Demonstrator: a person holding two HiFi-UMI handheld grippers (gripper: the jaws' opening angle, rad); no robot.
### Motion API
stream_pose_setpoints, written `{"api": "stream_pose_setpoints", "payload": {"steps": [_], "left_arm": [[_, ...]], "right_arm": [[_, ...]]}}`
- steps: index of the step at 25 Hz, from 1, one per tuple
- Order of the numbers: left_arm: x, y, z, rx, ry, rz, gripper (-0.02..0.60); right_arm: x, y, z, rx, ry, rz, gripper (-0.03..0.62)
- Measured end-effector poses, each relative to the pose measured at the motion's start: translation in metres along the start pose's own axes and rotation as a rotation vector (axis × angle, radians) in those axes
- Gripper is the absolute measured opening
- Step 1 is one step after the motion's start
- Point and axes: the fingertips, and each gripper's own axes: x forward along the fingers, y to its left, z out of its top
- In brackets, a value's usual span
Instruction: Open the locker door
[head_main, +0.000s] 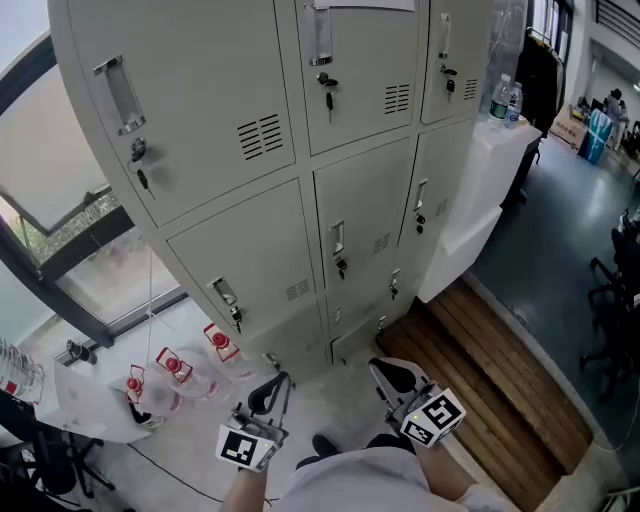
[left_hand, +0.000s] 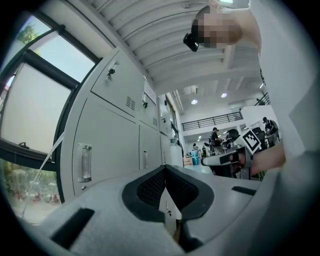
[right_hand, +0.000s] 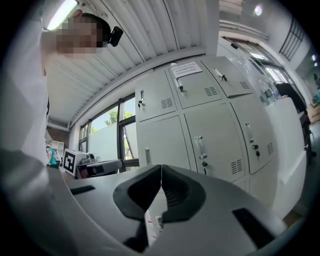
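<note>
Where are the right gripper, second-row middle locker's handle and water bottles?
right gripper (head_main: 379, 367), head view, between shut fingertips
second-row middle locker's handle (head_main: 338, 238), head view, handle's centre
water bottles (head_main: 505, 101), head view, one bottle's body

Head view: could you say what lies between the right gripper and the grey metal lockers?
Only bare floor separates the right gripper from the lockers; head view.

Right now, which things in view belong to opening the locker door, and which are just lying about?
Job: locker doors, handles, keys in the locks, left gripper, right gripper (both shut, empty).
Lying about: red-capped jugs on the floor, water bottles on the white counter.
</note>
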Motion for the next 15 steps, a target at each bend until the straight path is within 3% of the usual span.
{"api": "stream_pose_setpoints", "payload": {"steps": [4, 15], "left_arm": [[0.002, 0.025, -0.011, -0.059, -0.011, 0.041, 0.003], [0.022, 0.049, -0.018, -0.100, 0.007, 0.168, 0.003]], "right_arm": [[0.032, -0.014, 0.000, -0.003, 0.018, -0.013, 0.014], [0.090, -0.071, 0.019, -0.044, 0.038, -0.005, 0.023]]}}
